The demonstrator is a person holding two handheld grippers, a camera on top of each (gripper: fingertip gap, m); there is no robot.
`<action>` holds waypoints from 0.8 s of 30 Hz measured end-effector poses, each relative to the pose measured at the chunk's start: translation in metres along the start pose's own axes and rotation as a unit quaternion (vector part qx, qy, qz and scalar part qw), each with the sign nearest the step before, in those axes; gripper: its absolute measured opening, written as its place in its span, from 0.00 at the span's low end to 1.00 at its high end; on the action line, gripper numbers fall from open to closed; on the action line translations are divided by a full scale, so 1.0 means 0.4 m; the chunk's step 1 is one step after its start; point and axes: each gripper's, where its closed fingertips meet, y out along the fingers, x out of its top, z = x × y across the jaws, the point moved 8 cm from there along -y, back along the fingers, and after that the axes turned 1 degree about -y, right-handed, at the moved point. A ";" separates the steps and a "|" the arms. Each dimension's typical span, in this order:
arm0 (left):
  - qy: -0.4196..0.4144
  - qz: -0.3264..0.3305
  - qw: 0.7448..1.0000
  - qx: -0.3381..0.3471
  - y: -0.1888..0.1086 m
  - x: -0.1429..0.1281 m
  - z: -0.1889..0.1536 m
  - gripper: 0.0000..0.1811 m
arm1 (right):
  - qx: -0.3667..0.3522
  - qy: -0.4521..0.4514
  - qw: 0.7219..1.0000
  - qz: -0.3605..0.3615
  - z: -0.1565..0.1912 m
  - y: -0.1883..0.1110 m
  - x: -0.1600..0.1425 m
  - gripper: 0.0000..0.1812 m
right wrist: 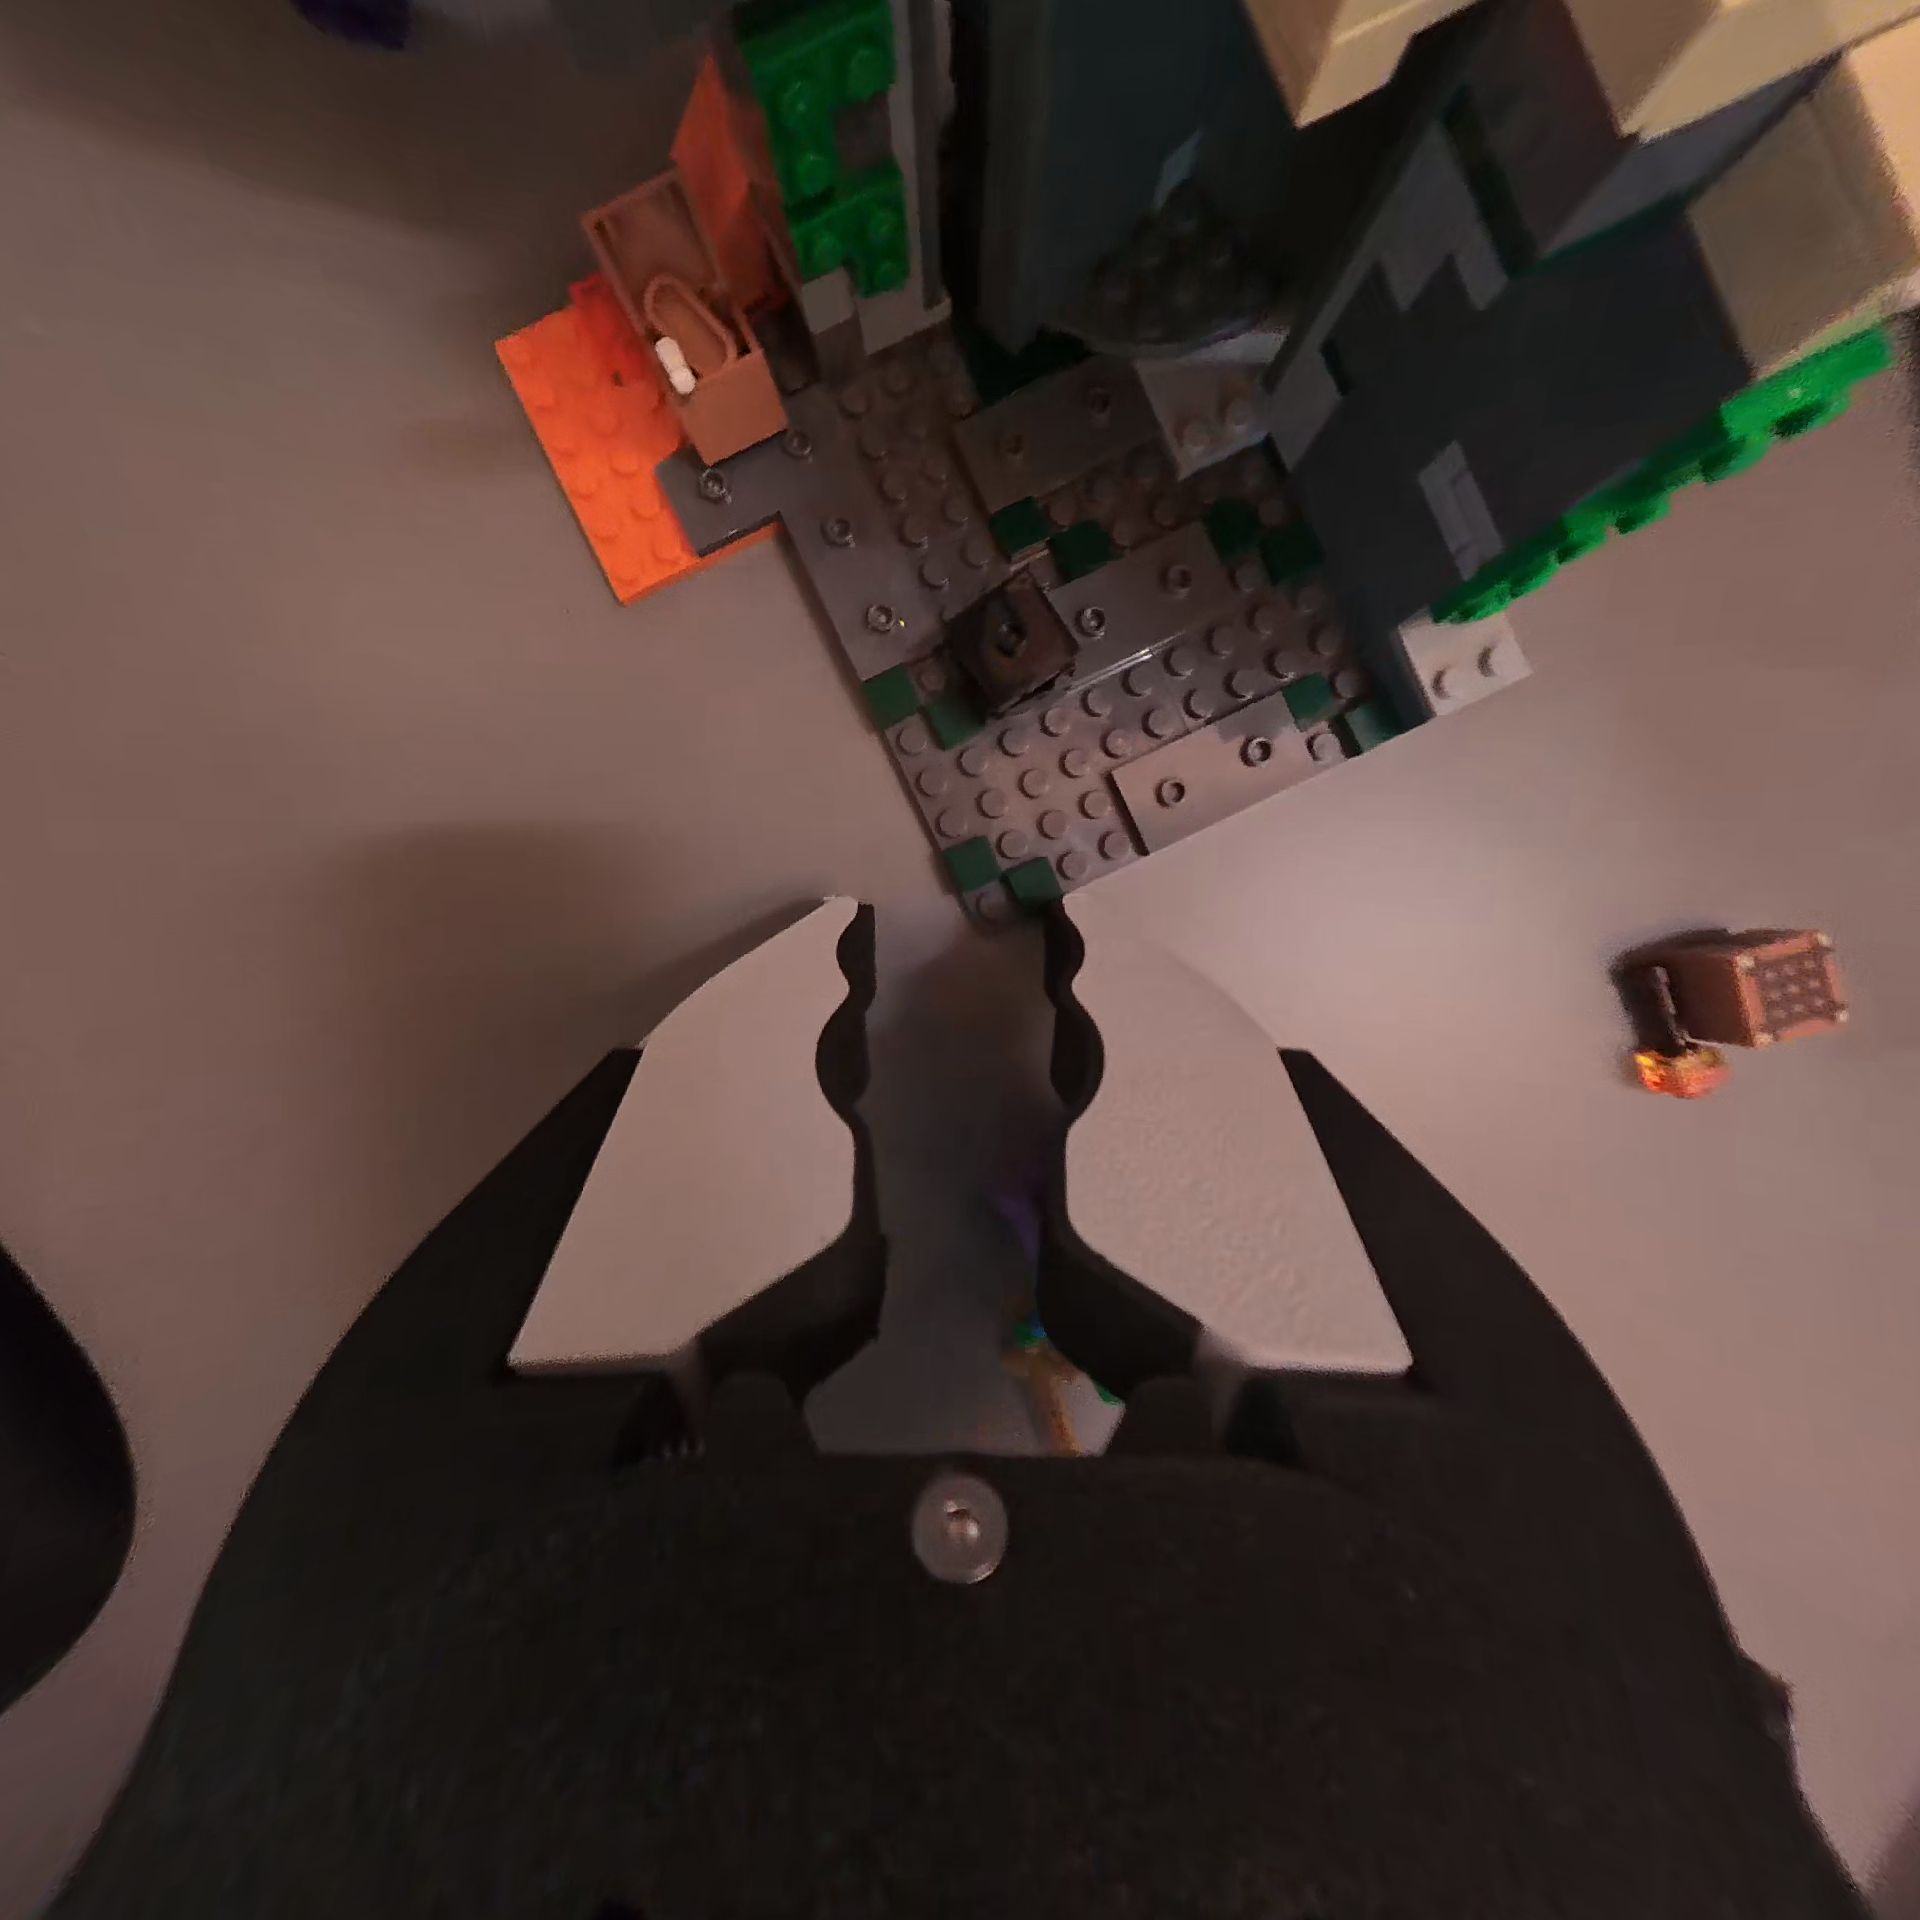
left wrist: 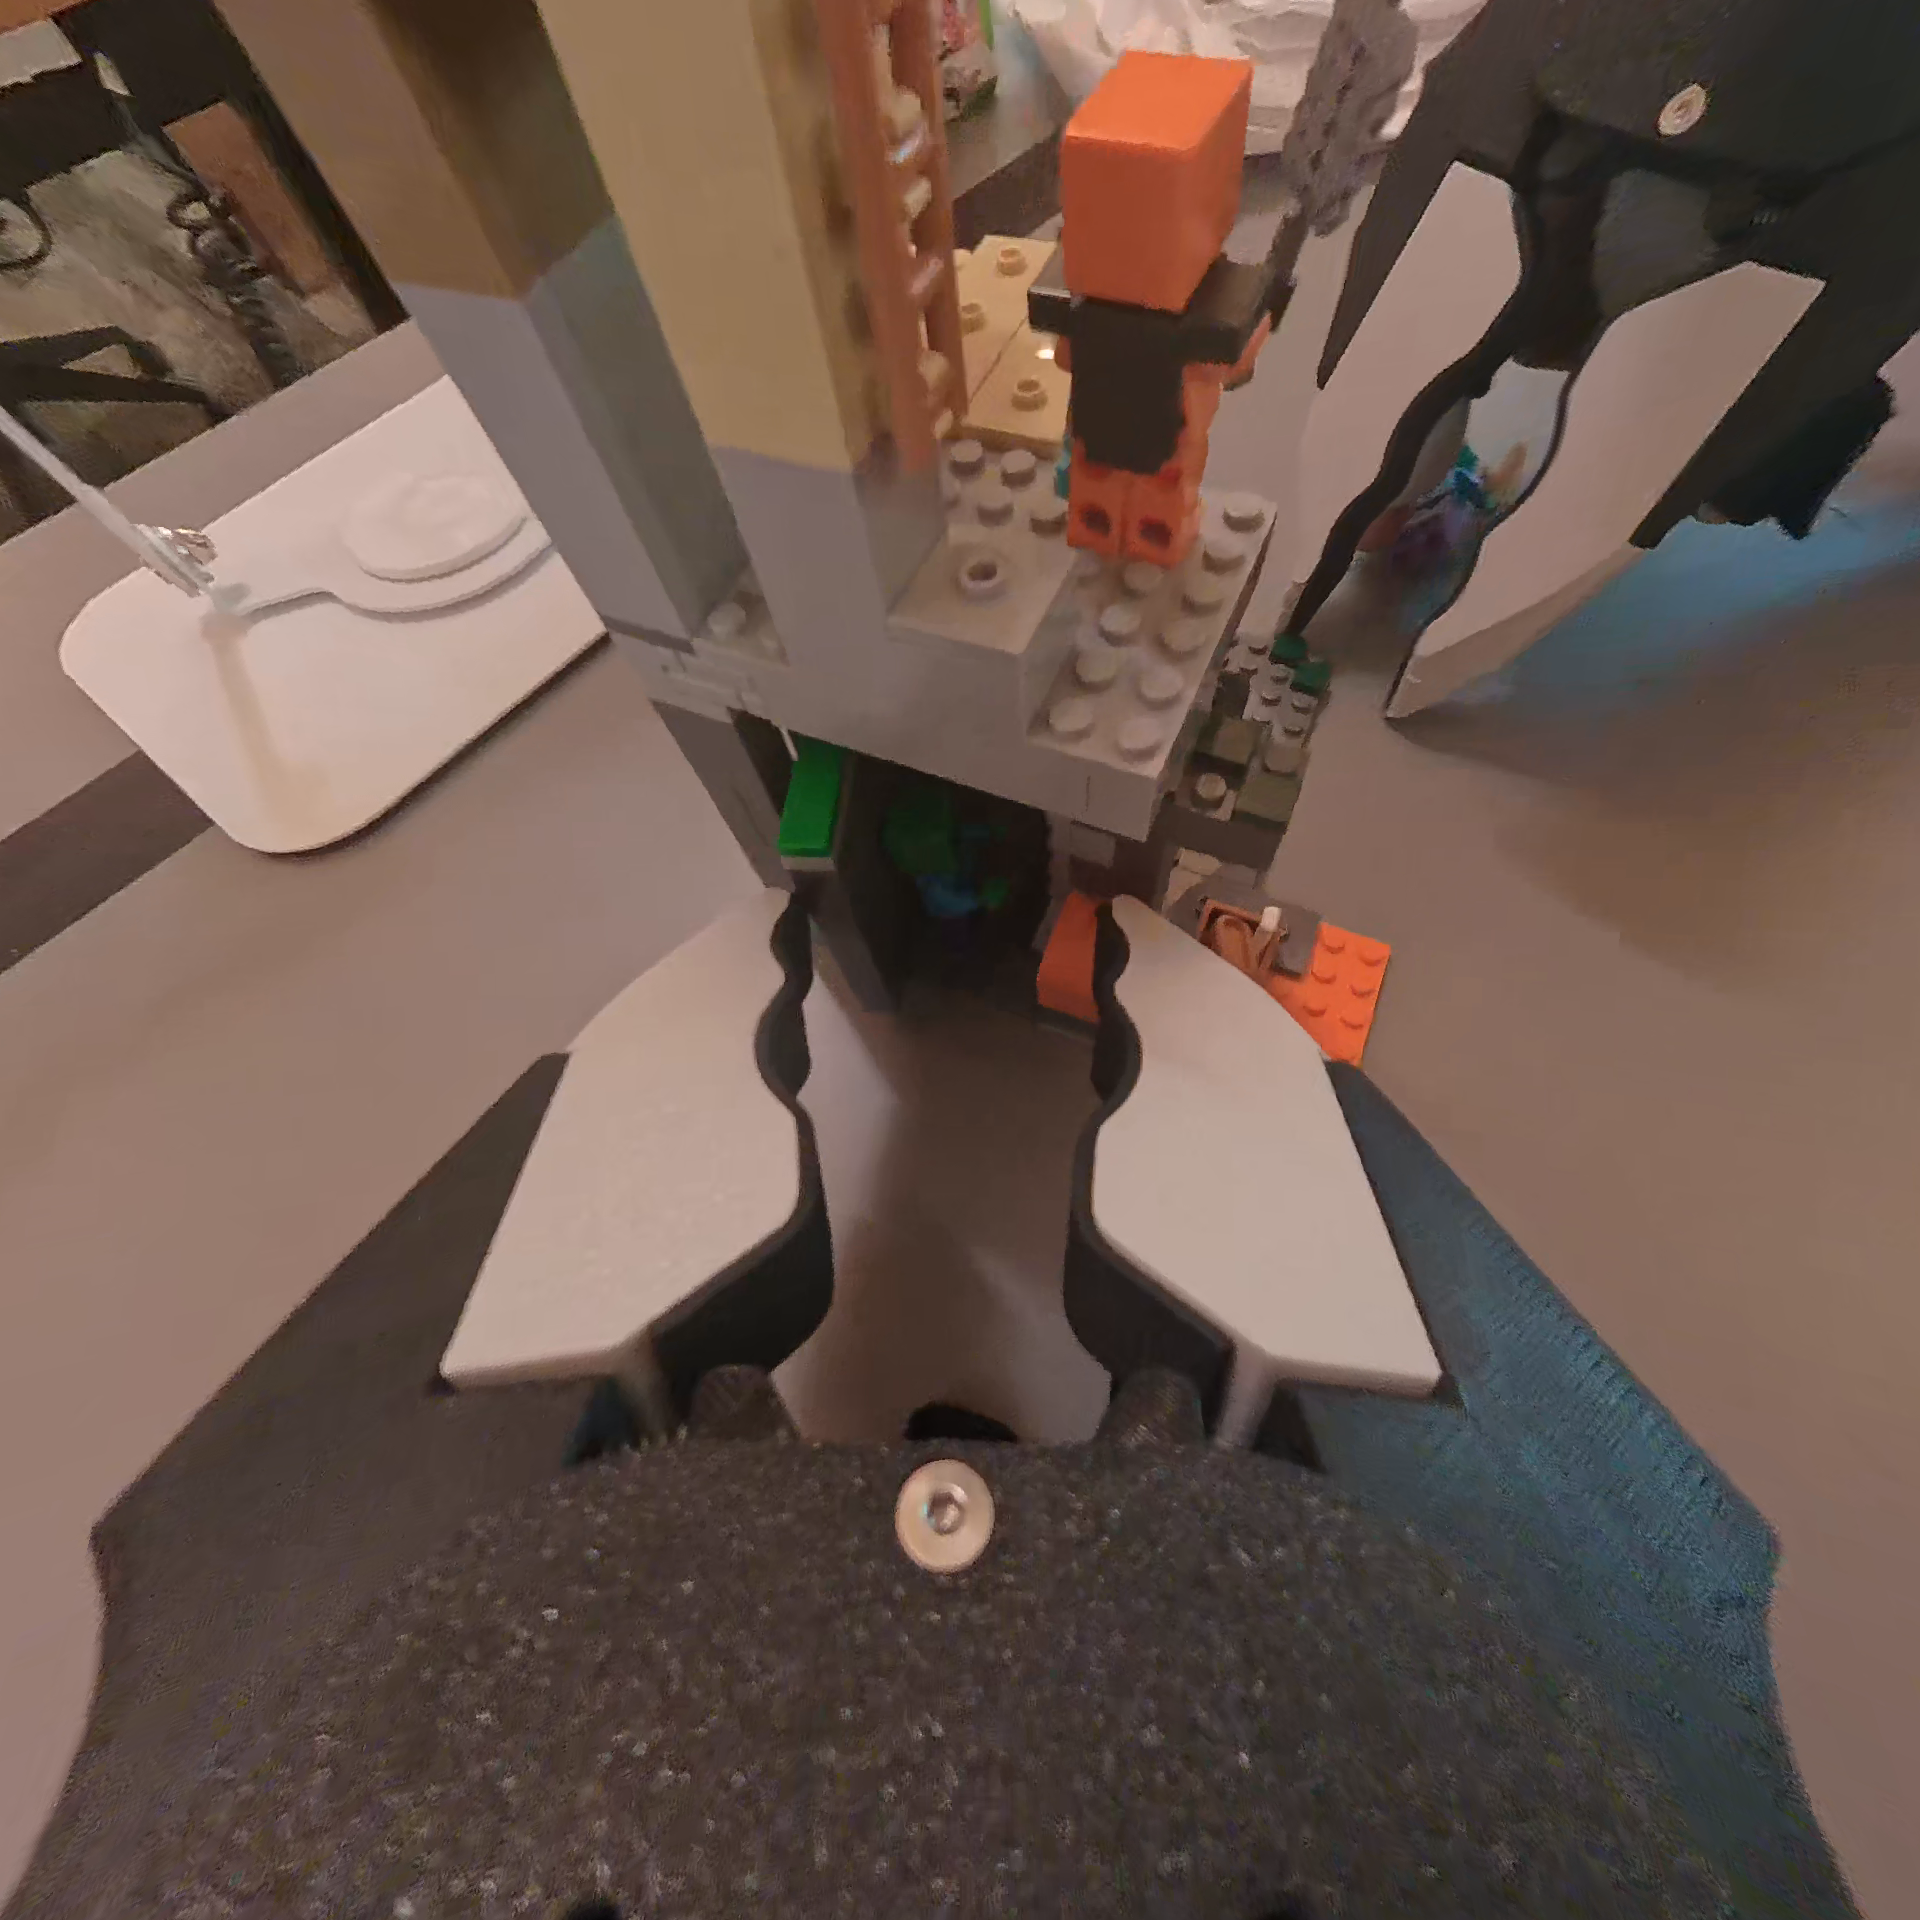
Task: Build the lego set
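A: Start at the left. What's there?

B: A white stand (left wrist: 343,644) sits on the grey bench (left wrist: 1558,1039), near its far left edge. Beside it rises the lego build (left wrist: 831,582), tall, grey and tan, with a brown ladder (left wrist: 904,249) up its wall.

A: And the left tongs (left wrist: 951,914)?

B: Open and empty, tips right at the build's foot; whether they touch it, I cannot tell. One tip is by a green brick (left wrist: 812,805), the other by an orange plate (left wrist: 1335,987).

A: Anything on top?

B: An orange figure (left wrist: 1143,343) stands on the grey studded ledge.

A: The right tongs (right wrist: 956,920)?

B: Also open, gripping nothing, at the near corner of the build's dark baseplate (right wrist: 1039,769). Farther right, a small brown block (right wrist: 1756,997) lies alone on the bench.
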 end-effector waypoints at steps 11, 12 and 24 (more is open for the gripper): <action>-0.016 -0.037 0.989 -0.143 -0.054 -0.030 -0.014 0.29 | 0.021 -0.029 0.999 0.013 0.047 0.006 0.014 0.17; -0.011 -0.036 0.988 -0.147 -0.053 -0.029 -0.019 0.29 | 0.024 -0.031 0.999 0.013 0.050 0.007 0.016 0.17; 0.006 -0.046 0.979 -0.198 -0.028 -0.015 -0.055 0.34 | 0.046 -0.025 0.999 0.003 0.072 0.010 0.019 0.16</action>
